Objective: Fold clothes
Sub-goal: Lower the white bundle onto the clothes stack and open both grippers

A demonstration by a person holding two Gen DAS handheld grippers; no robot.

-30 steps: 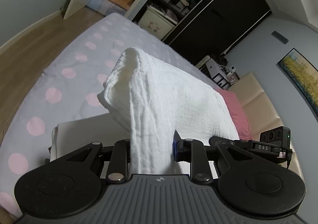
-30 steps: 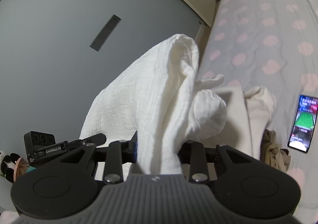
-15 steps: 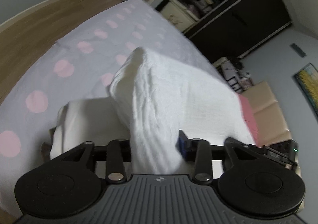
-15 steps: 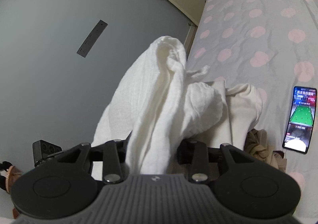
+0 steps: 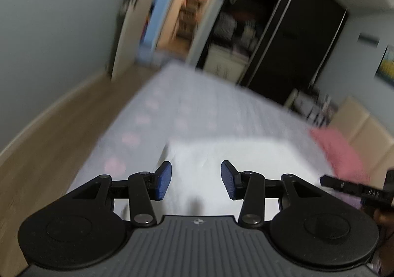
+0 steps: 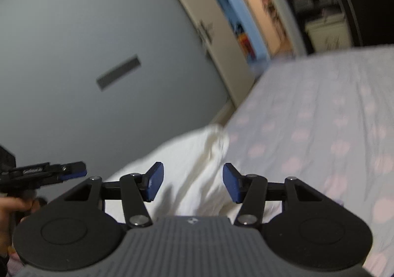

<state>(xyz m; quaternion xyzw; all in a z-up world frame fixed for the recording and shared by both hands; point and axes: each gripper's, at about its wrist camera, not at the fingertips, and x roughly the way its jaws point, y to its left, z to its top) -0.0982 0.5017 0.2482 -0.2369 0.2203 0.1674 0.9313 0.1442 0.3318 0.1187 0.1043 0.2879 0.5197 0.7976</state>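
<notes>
Both the left tool point(image 5: 196, 180) and the right tool point(image 6: 193, 182) are opening, nothing between their blue pads, so the white crinkled cotton garment point(image 5: 236, 154) lies, seemingly folded, released on the grey pink-dotted bed point(image 6: 332, 114).
</notes>
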